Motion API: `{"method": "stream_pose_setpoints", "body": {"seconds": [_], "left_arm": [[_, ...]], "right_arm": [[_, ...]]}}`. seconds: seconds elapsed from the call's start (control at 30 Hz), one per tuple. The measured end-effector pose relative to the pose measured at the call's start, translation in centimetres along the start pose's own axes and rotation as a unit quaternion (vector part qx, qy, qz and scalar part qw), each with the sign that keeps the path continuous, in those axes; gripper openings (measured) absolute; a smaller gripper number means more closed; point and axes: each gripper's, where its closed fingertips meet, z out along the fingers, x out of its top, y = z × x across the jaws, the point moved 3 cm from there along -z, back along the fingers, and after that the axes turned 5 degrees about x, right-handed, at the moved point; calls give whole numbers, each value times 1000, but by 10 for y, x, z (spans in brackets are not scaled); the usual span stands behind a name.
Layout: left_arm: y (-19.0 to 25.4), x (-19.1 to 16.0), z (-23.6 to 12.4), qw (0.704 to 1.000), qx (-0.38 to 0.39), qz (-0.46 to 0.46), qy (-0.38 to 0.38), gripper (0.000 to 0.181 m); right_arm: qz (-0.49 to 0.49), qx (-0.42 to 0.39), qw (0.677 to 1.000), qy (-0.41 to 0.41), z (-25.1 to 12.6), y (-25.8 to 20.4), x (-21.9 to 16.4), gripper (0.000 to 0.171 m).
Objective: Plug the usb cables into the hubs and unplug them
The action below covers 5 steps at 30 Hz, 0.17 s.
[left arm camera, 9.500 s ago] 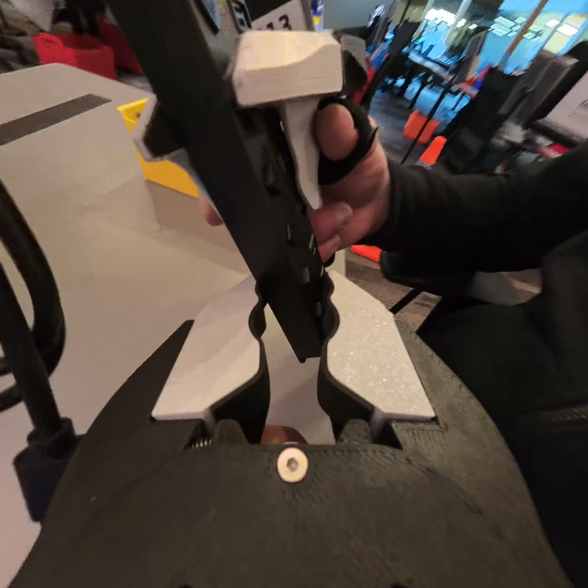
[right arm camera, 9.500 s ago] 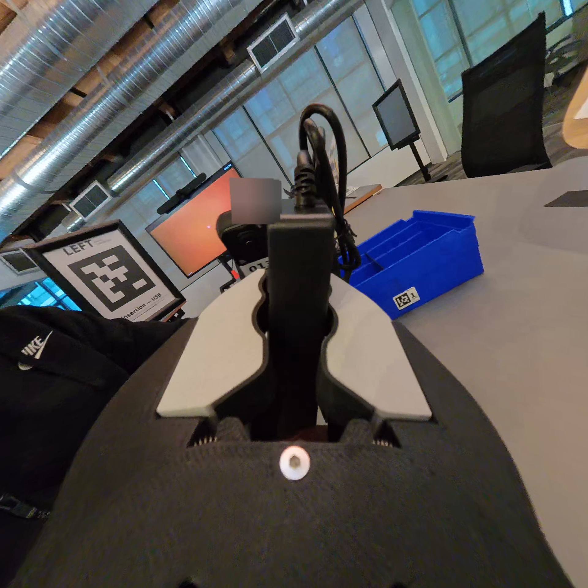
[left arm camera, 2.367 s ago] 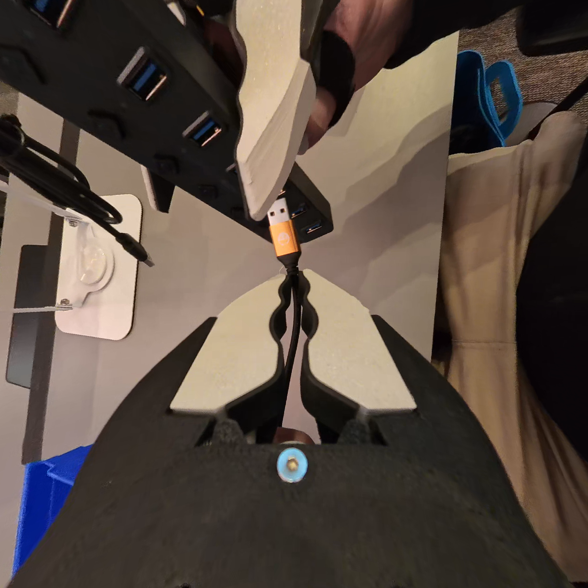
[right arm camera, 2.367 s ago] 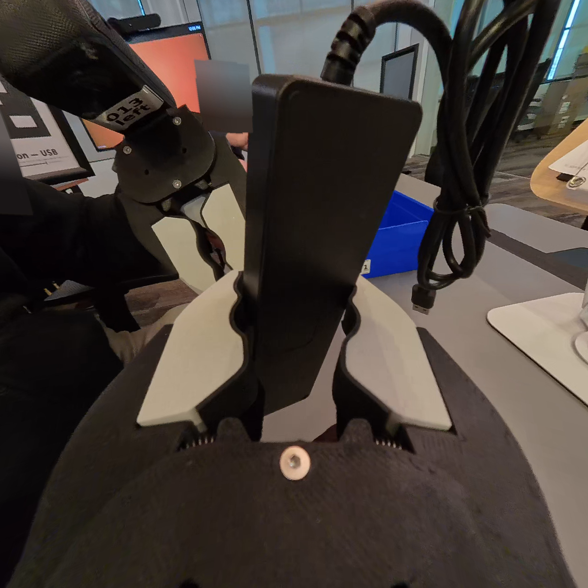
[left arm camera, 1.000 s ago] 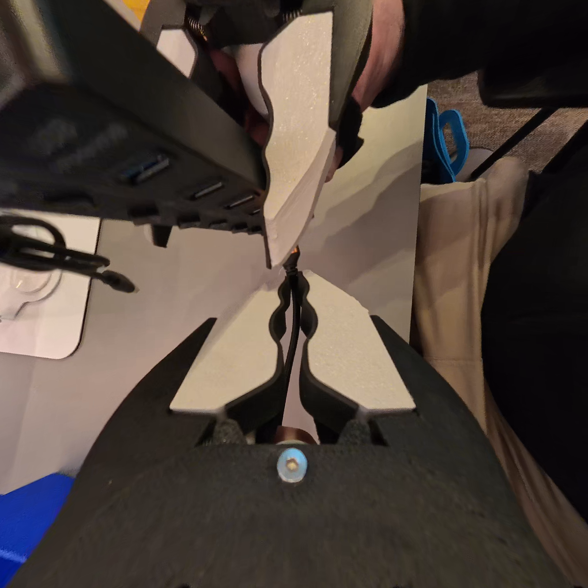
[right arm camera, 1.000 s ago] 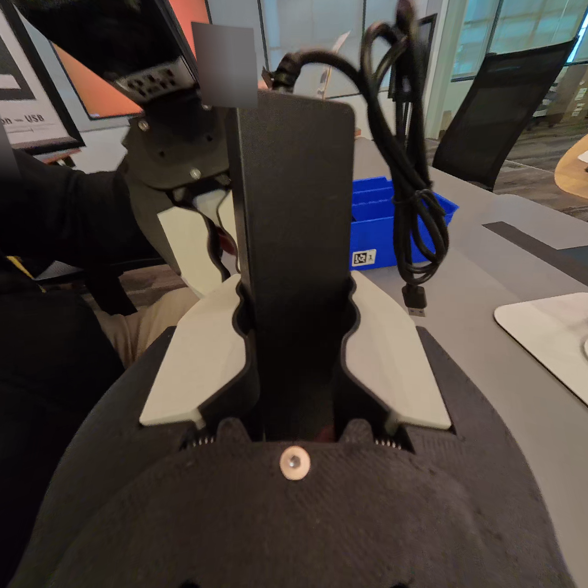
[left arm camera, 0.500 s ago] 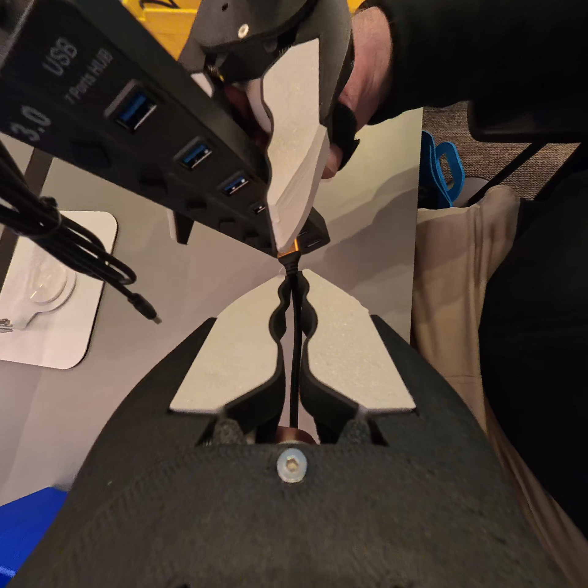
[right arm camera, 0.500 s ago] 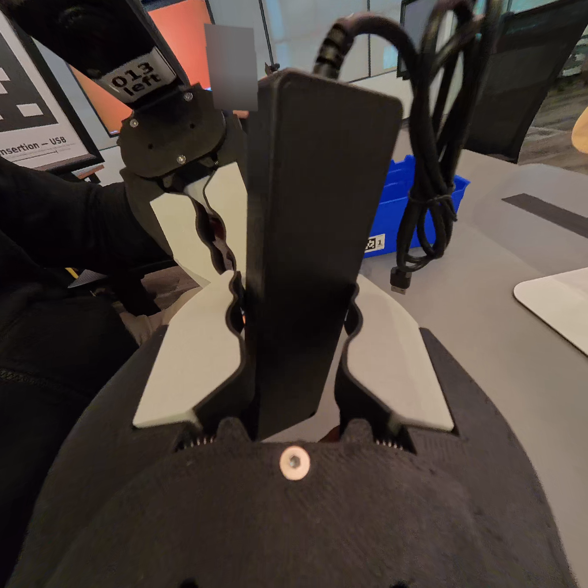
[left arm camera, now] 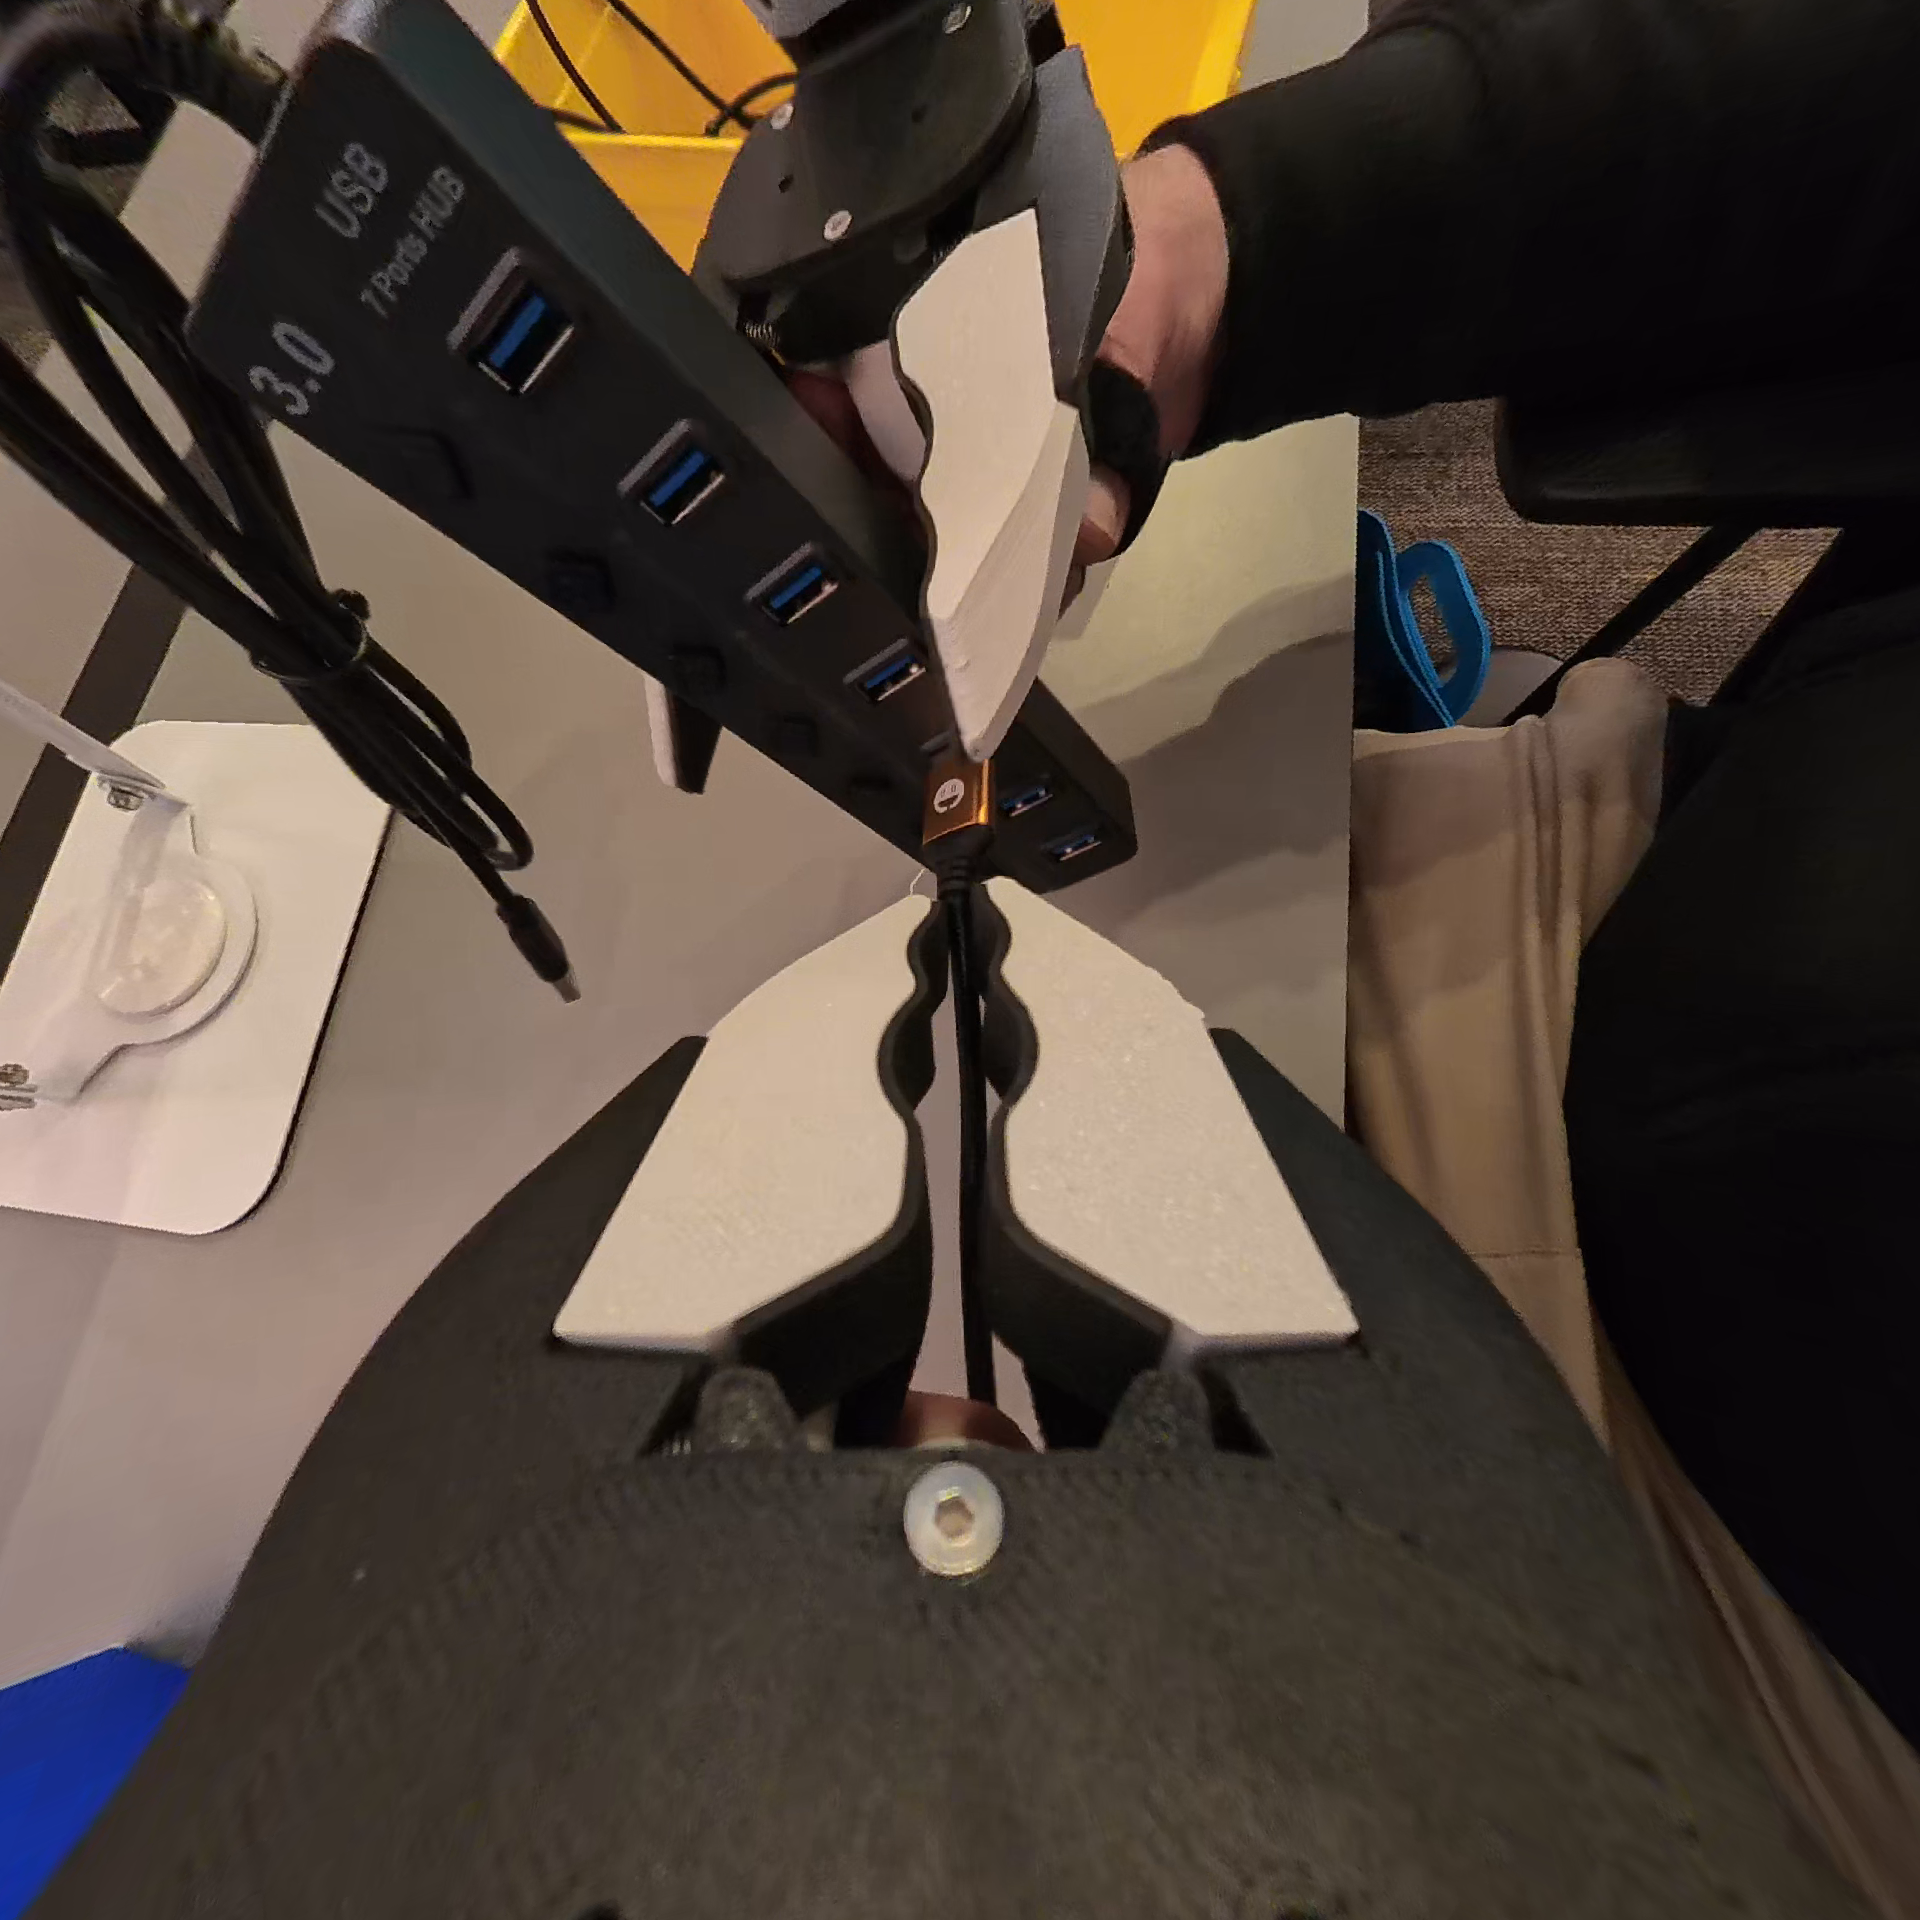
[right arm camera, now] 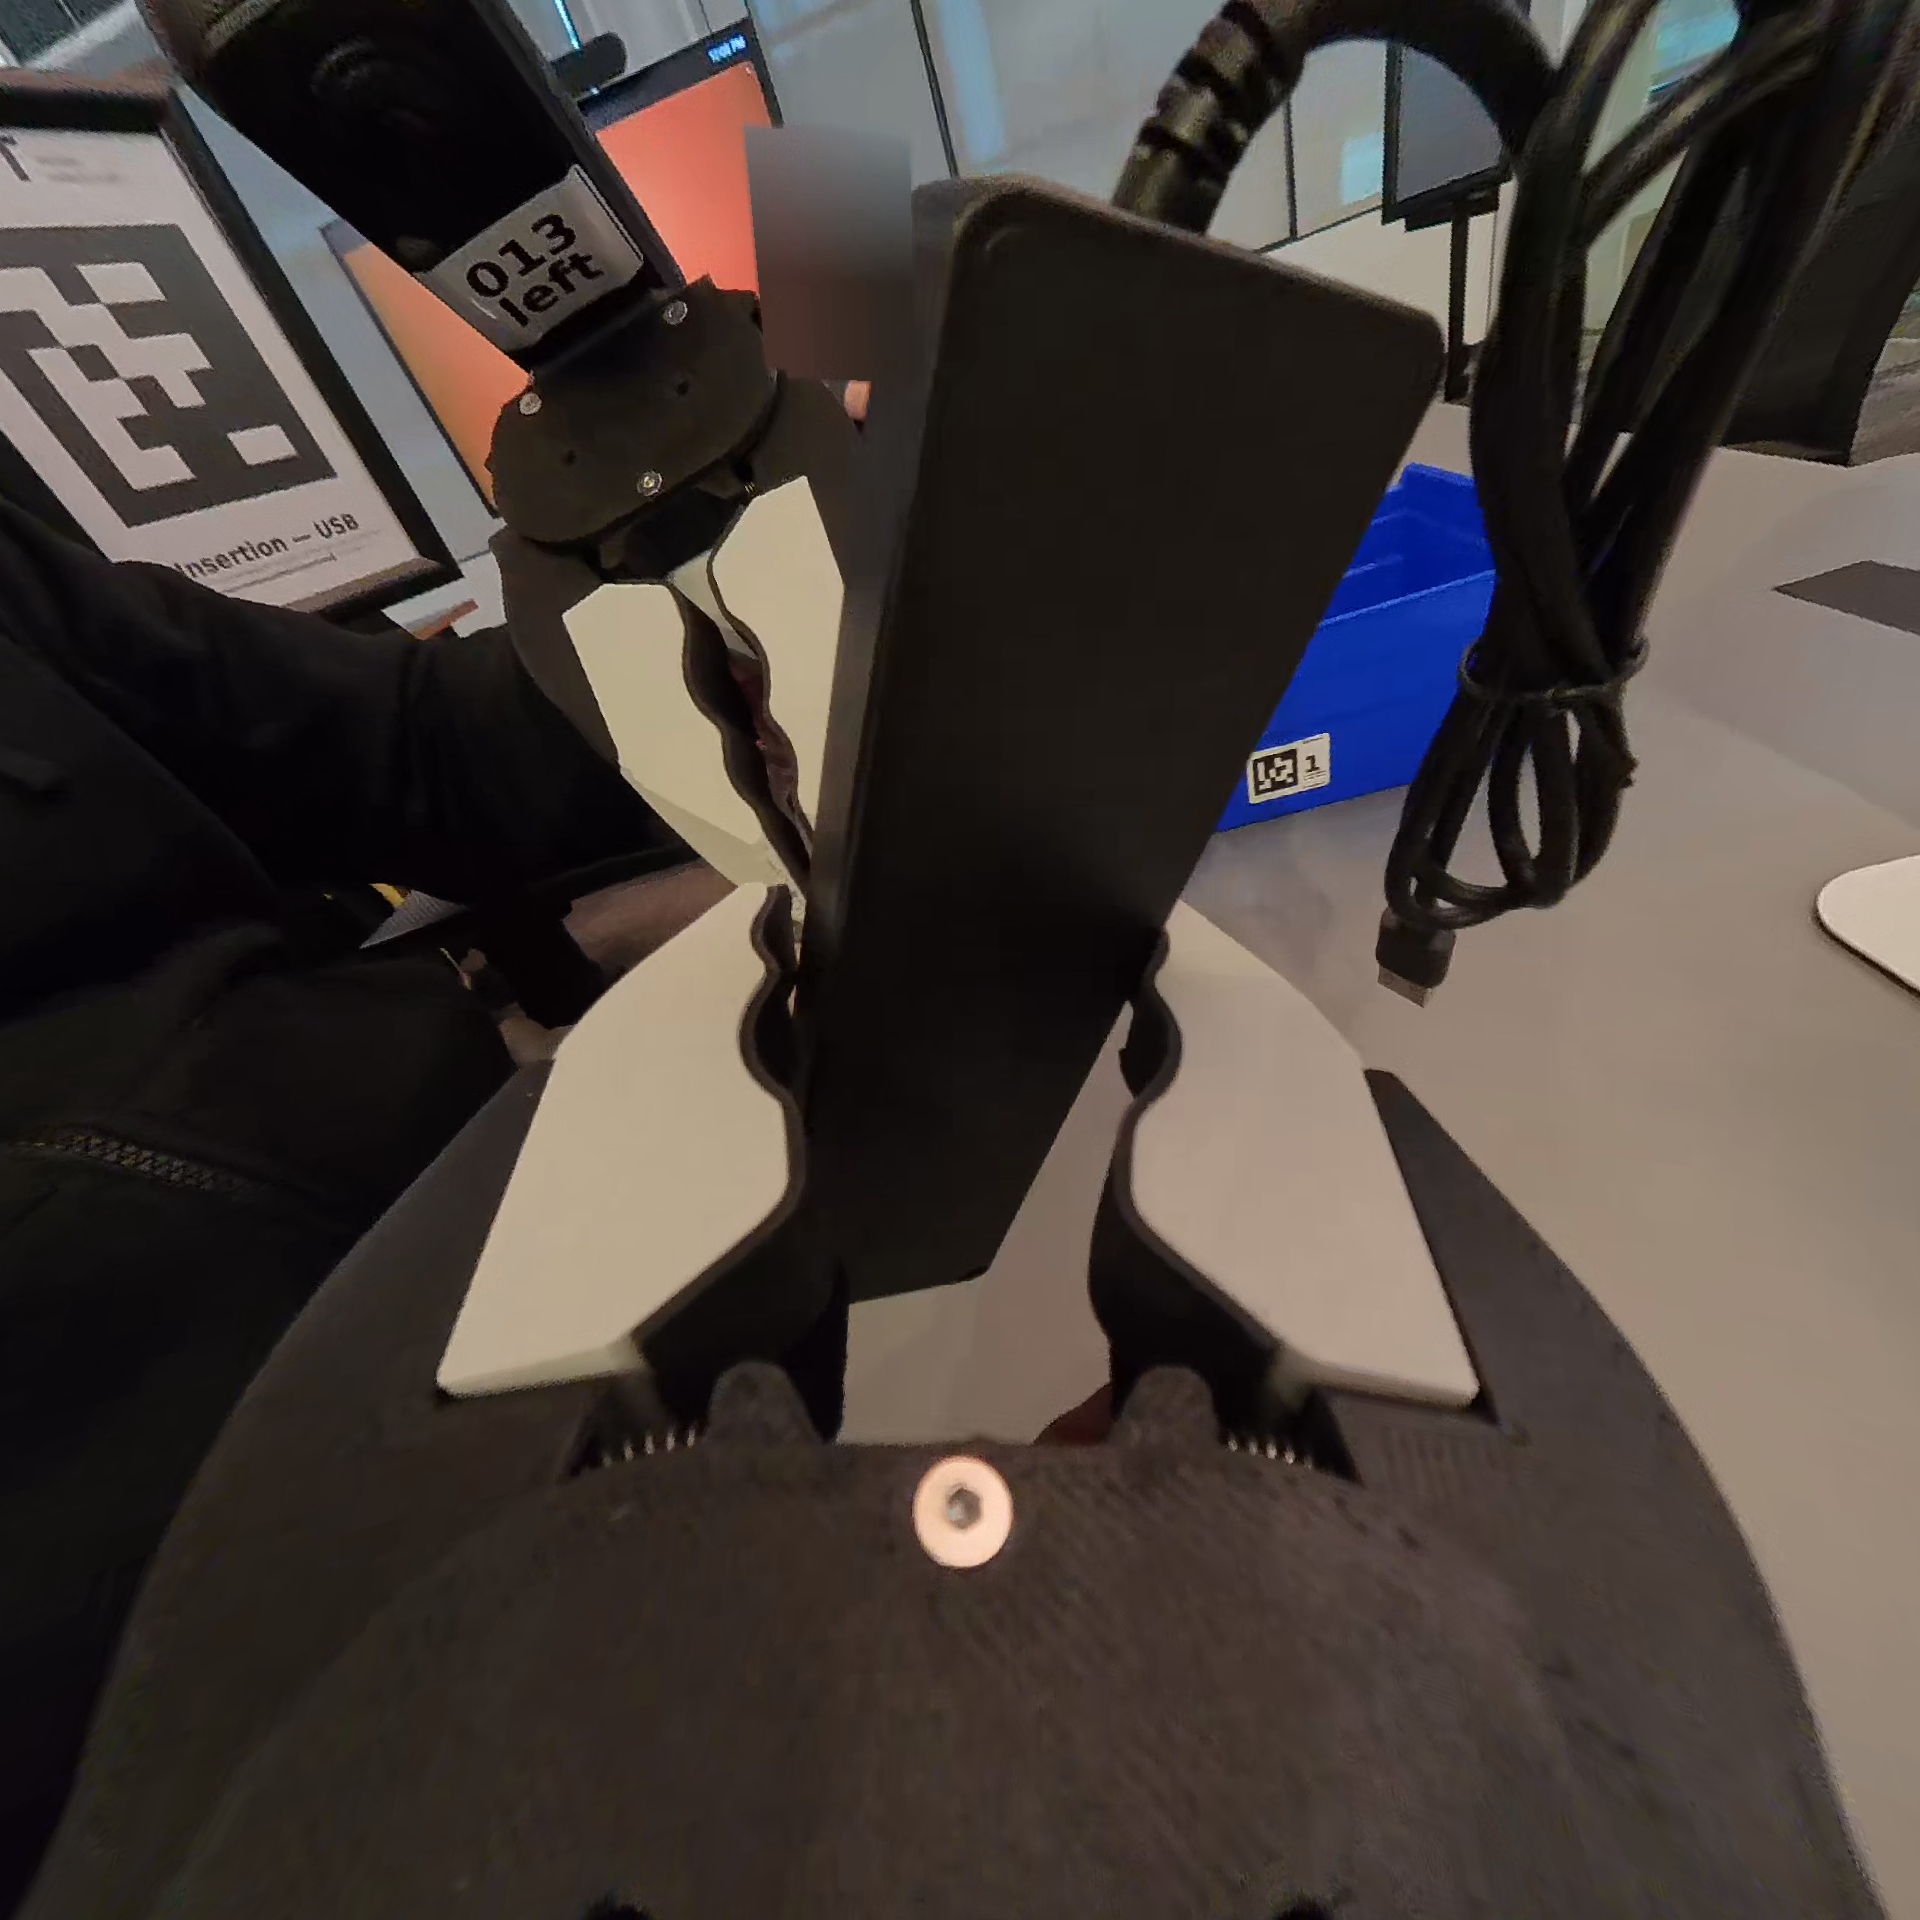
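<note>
The left gripper (left arm camera: 961, 935) pinches the limp cable (left arm camera: 971, 1143) behind its stiff orange plug (left arm camera: 956, 805) (better hold); the right gripper (right arm camera: 961, 997) clamps the rigid hub (right arm camera: 1049, 727).

Looks like an office or test room. Shown by a wide grey tabletop (right arm camera: 1621, 1060), a blue plastic parts bin (right arm camera: 1382, 665) and a yellow plastic bin (left arm camera: 644, 166) on it, glass partition walls (right arm camera: 1039, 83) behind, an orange wall screen (right arm camera: 675, 197), and grey carpet floor (left arm camera: 1558, 520).
</note>
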Motion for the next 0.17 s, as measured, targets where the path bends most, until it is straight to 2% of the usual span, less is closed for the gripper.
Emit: {"method": "stream_pose_setpoints", "body": {"seconds": [0.03,0.17], "left_arm": [[0,0,0,1000,1,2,1,4],[-2,-2,0,1000,1,-3,5,4]], "right_arm": [[2,5,1000,0,-1,0,-1,60],[-23,-3,1000,-2,-1,-1,0,58]]}}
